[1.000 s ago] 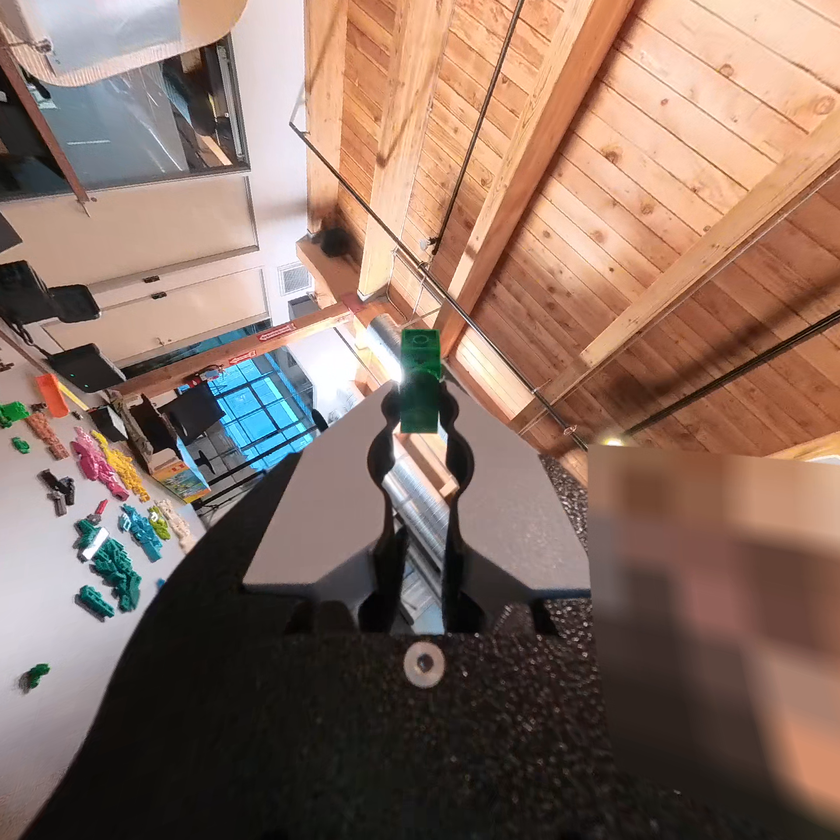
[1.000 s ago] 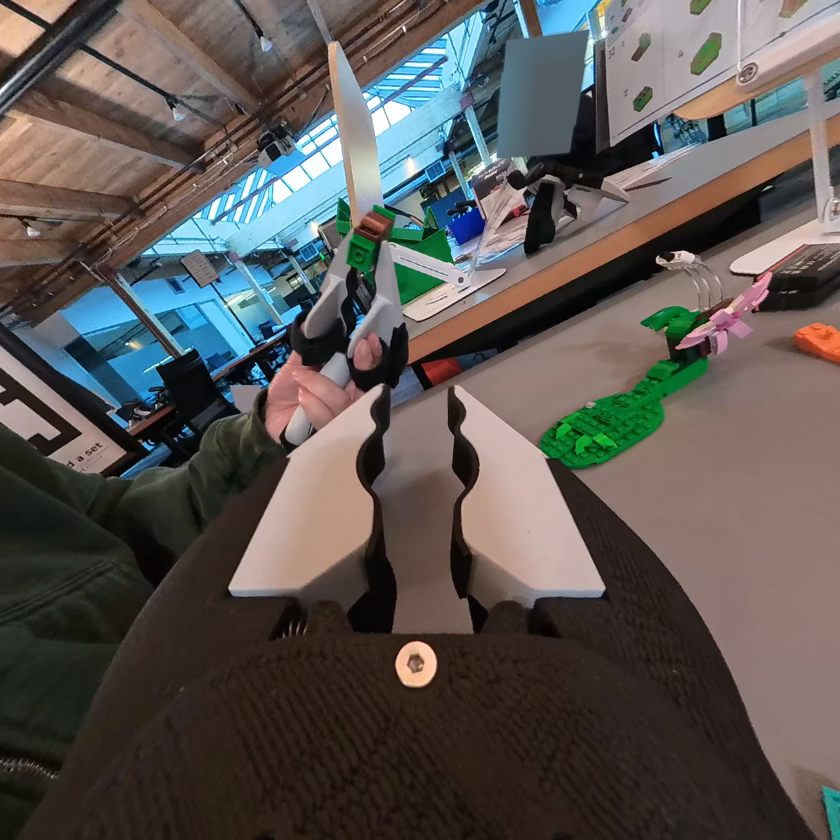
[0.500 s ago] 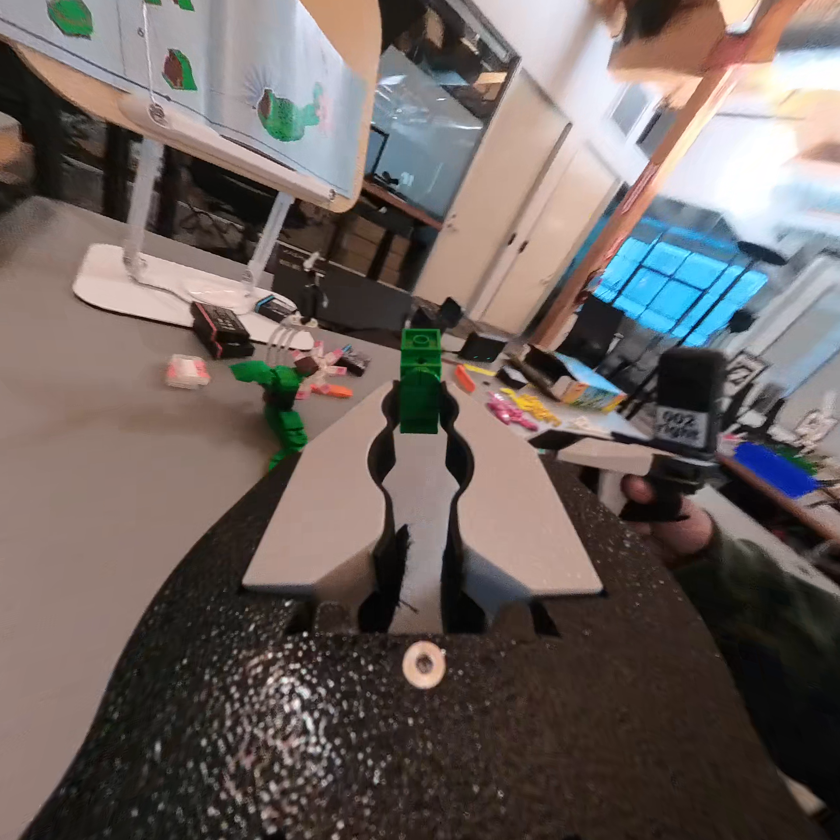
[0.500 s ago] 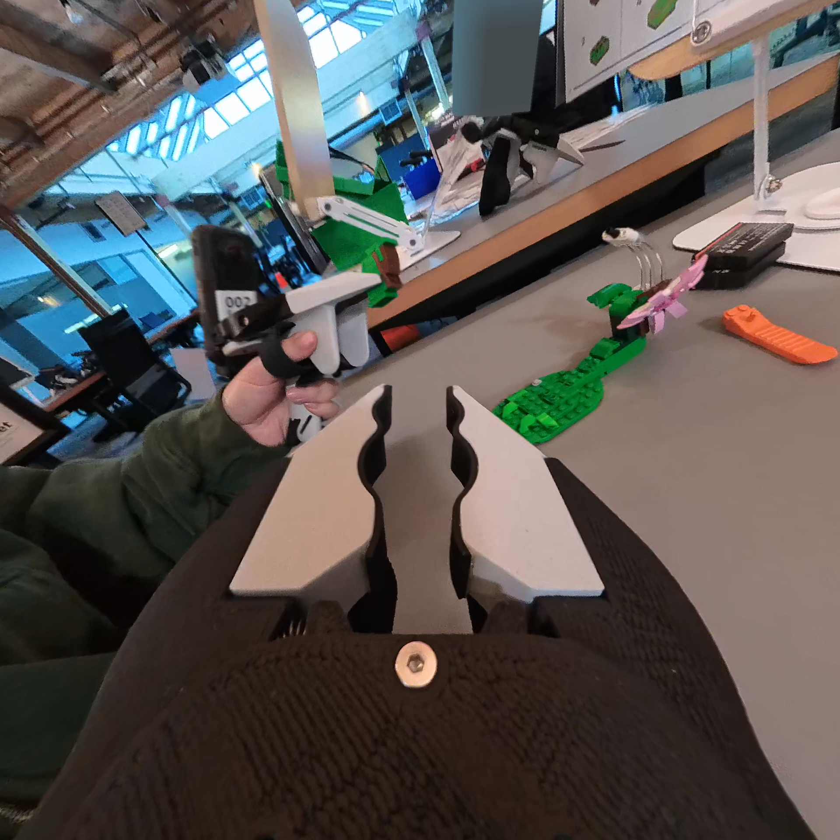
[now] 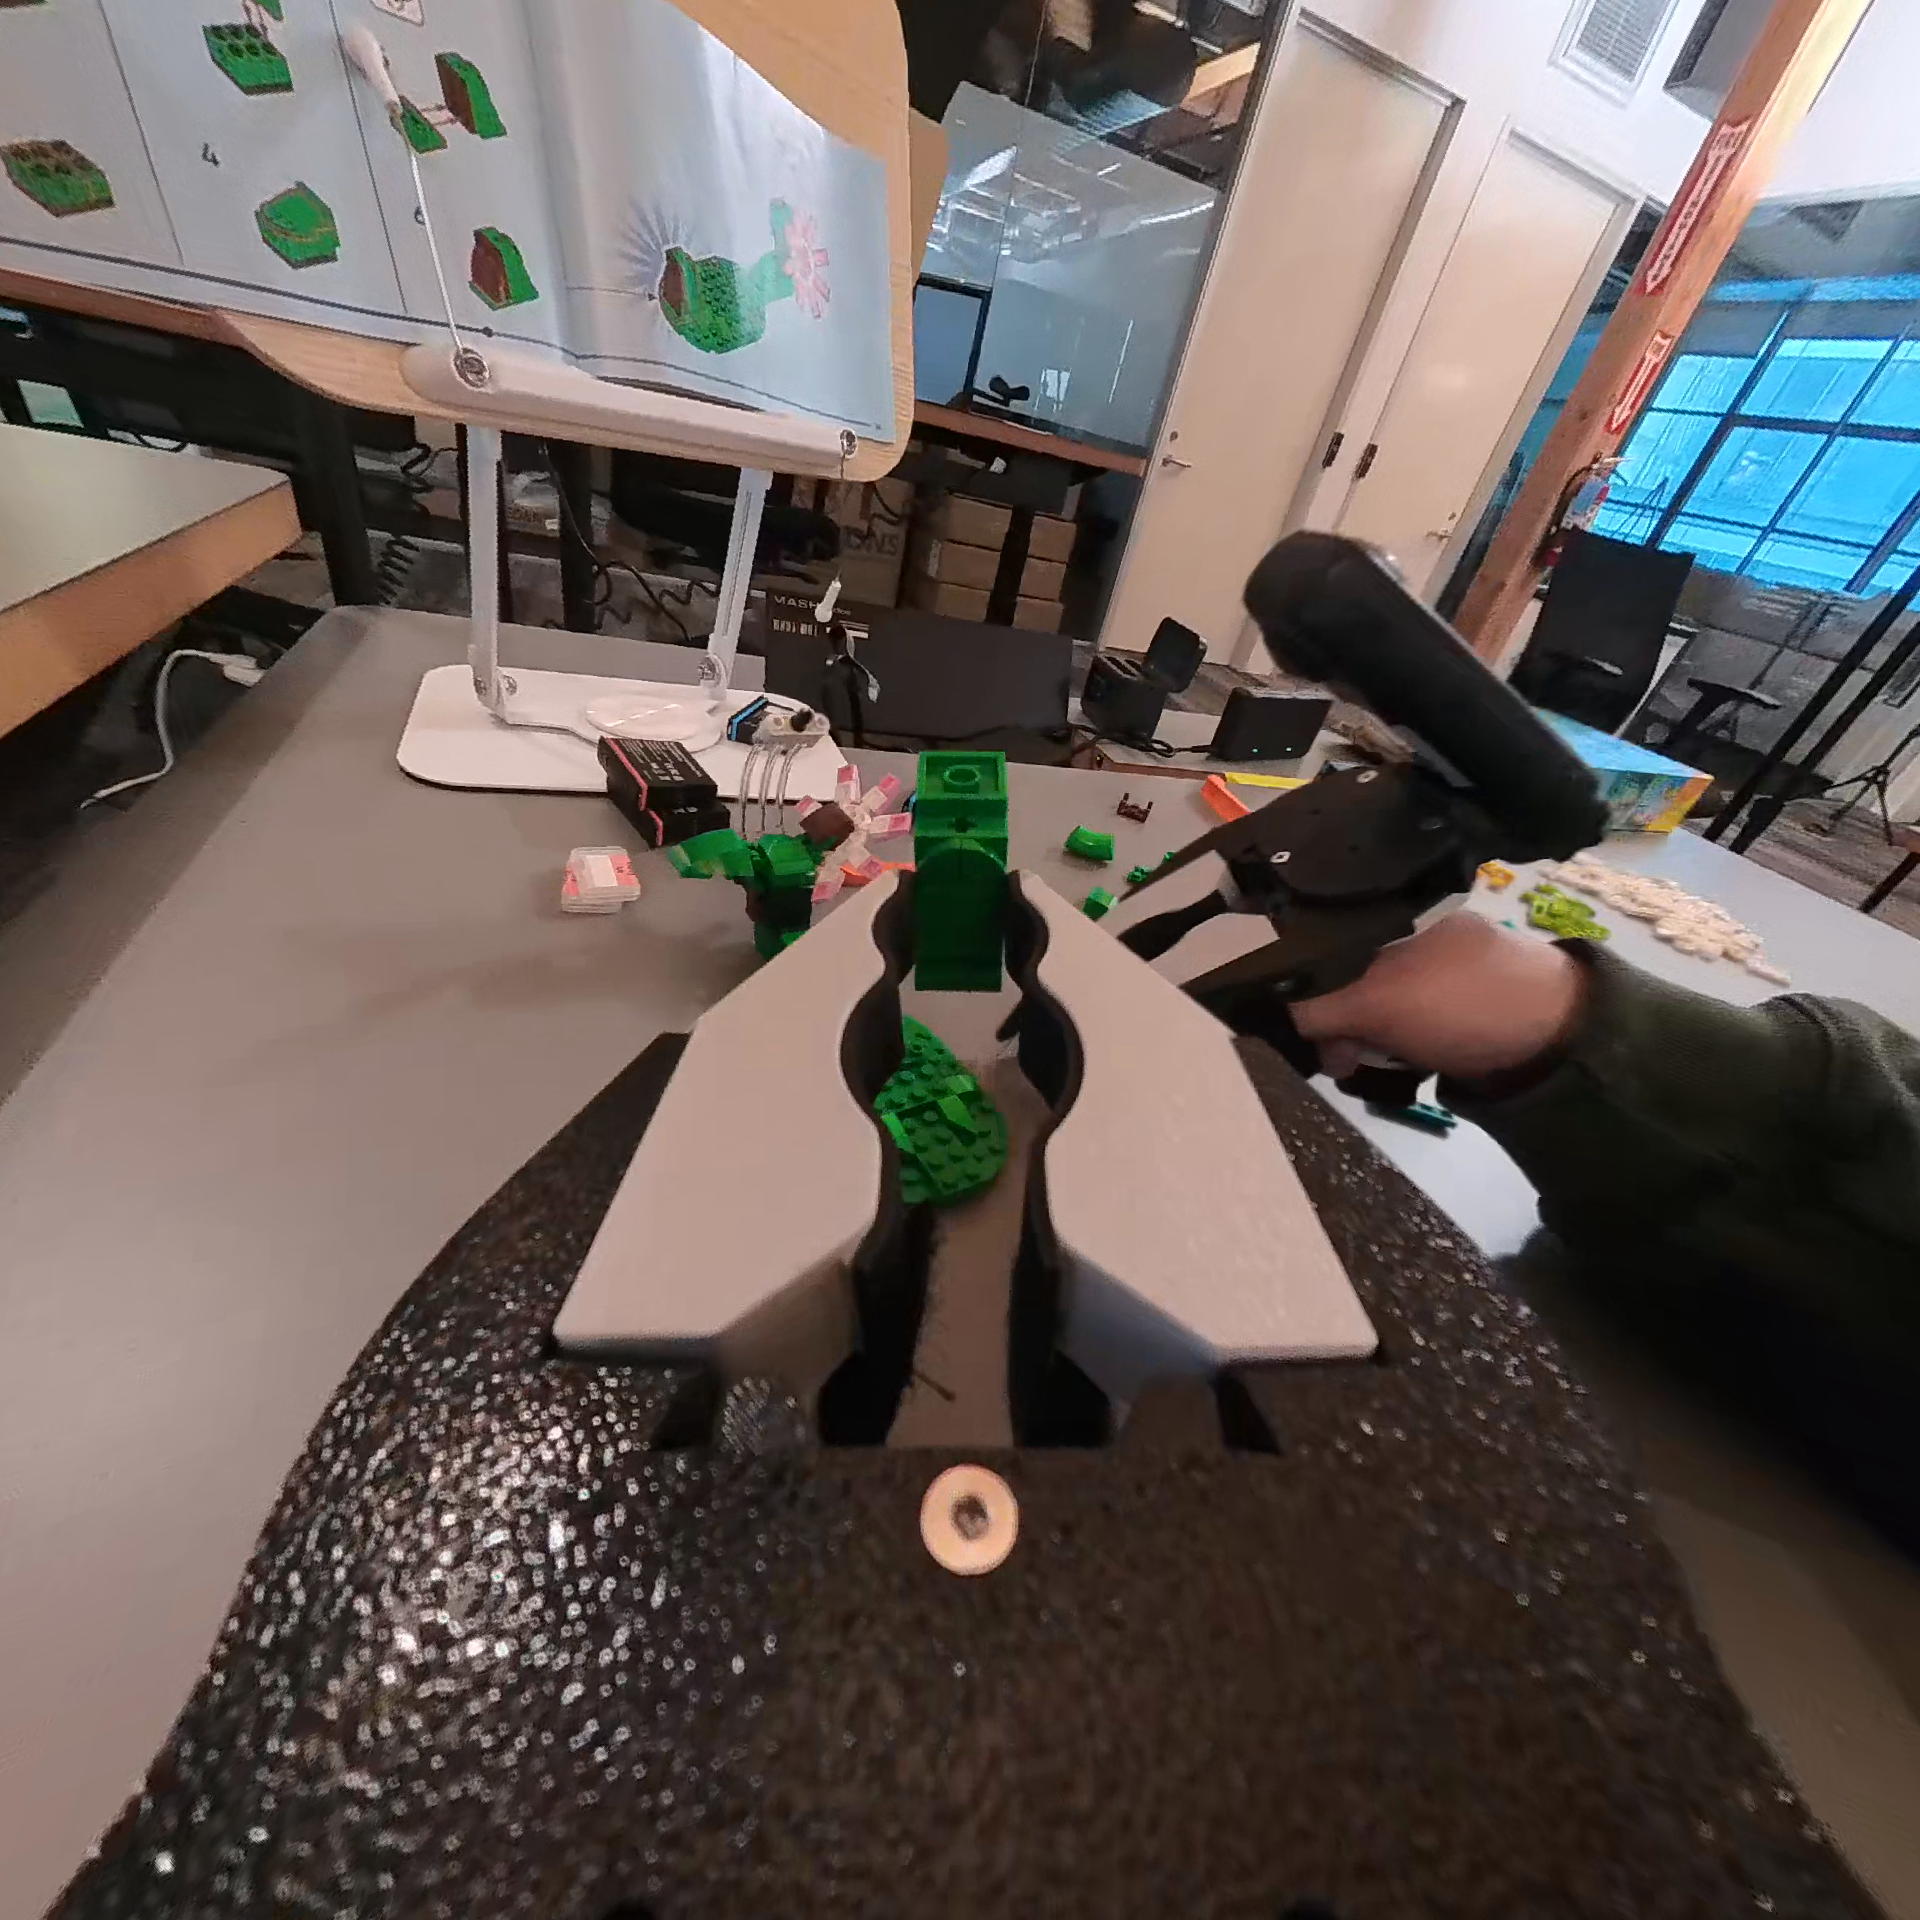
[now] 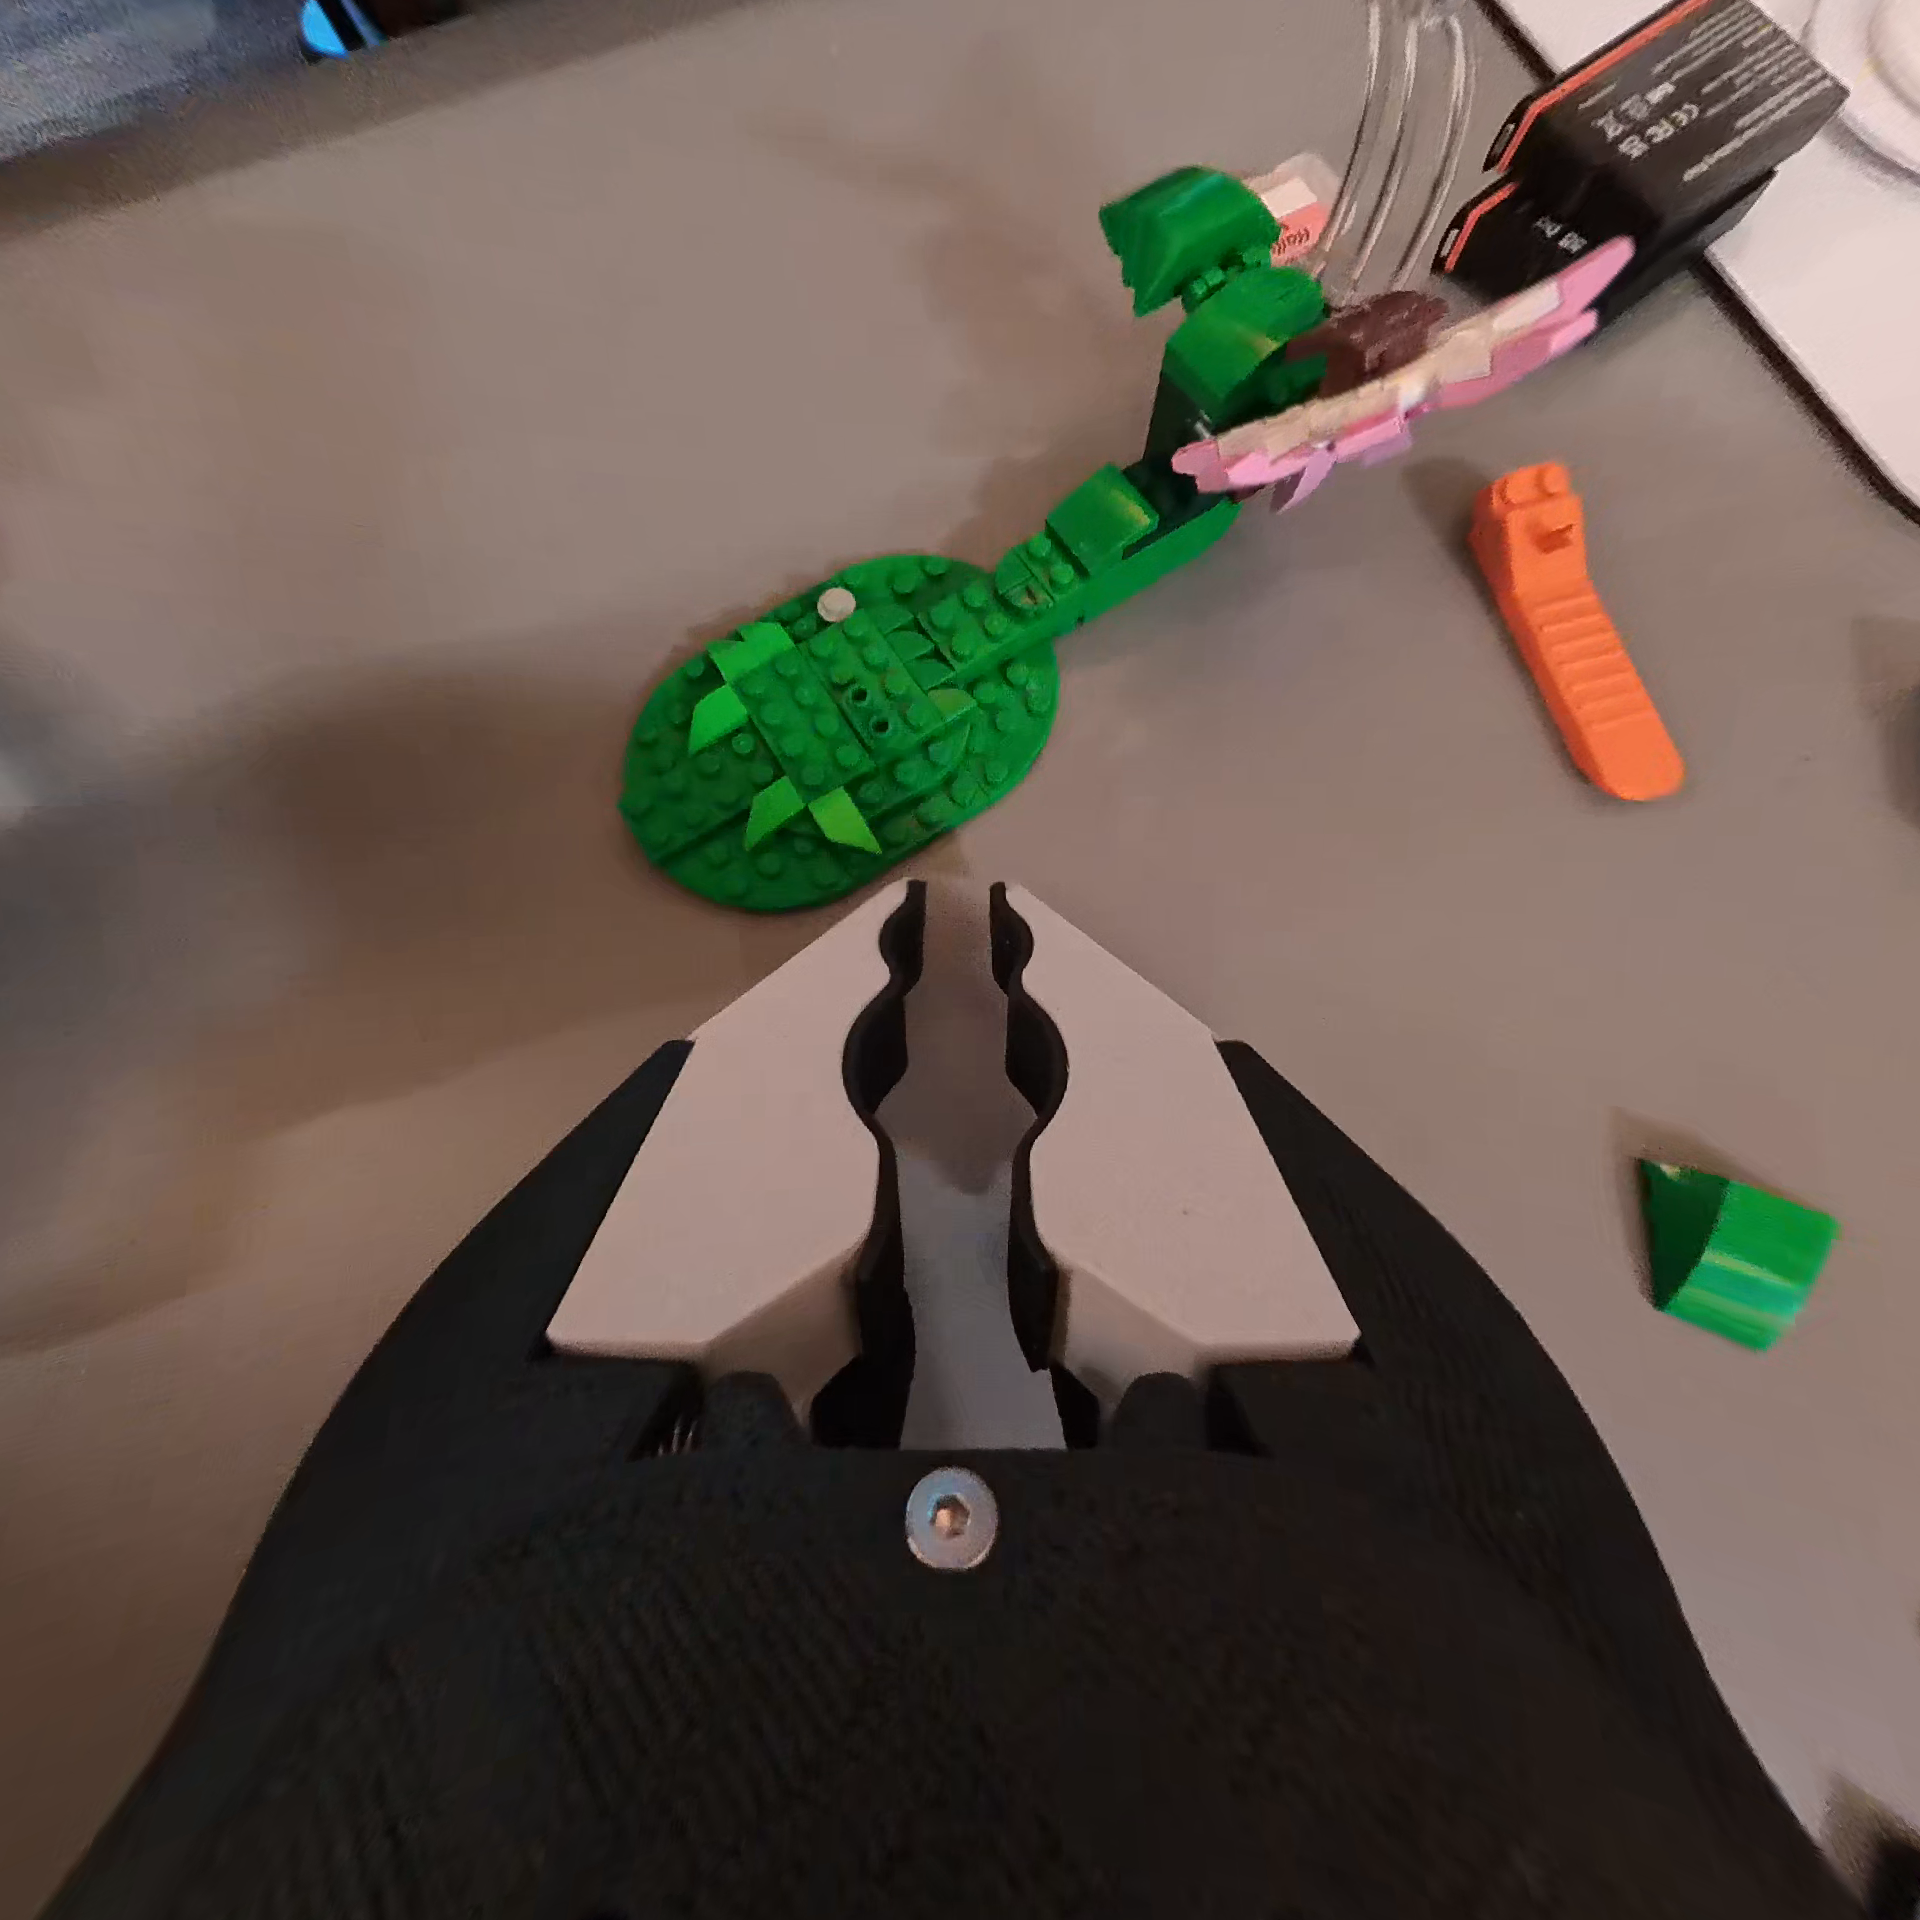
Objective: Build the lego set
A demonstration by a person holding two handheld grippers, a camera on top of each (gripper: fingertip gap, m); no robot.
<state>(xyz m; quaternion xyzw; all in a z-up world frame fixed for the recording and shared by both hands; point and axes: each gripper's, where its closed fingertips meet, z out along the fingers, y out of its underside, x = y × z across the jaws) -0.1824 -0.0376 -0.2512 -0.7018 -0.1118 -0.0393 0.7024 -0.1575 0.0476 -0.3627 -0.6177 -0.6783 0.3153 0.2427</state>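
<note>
Left wrist view shows the left tongs (image 5: 961,914) pinching a small green brick stack (image 5: 958,883) upright between their tips, held in the air above the grey counter (image 5: 312,1039). Below and beyond it lies the partly built model: an oval green base plate (image 6: 836,727) studded with leaf pieces, joined by a narrow green stem (image 6: 1122,540) to a raised cluster carrying a pink flower (image 6: 1392,405). Right wrist view looks down on that plate, with the right tongs (image 6: 951,894) spread slightly, holding nothing, their tips just short of the plate's near edge. An orange brick separator (image 6: 1574,644) and a loose green sloped piece (image 6: 1735,1257) lie to the side, and sorted heaps of pale and yellow-green parts (image 5: 1642,914) sit farther along the counter. The instruction booklet (image 5: 416,177) stands open on its white stand behind. Judging by this, the base, stem and flower are assembled, but the plate's middle carries no upright structure; the held stack probably goes there next, and the many unused parts suggest most of the build remains.
</note>
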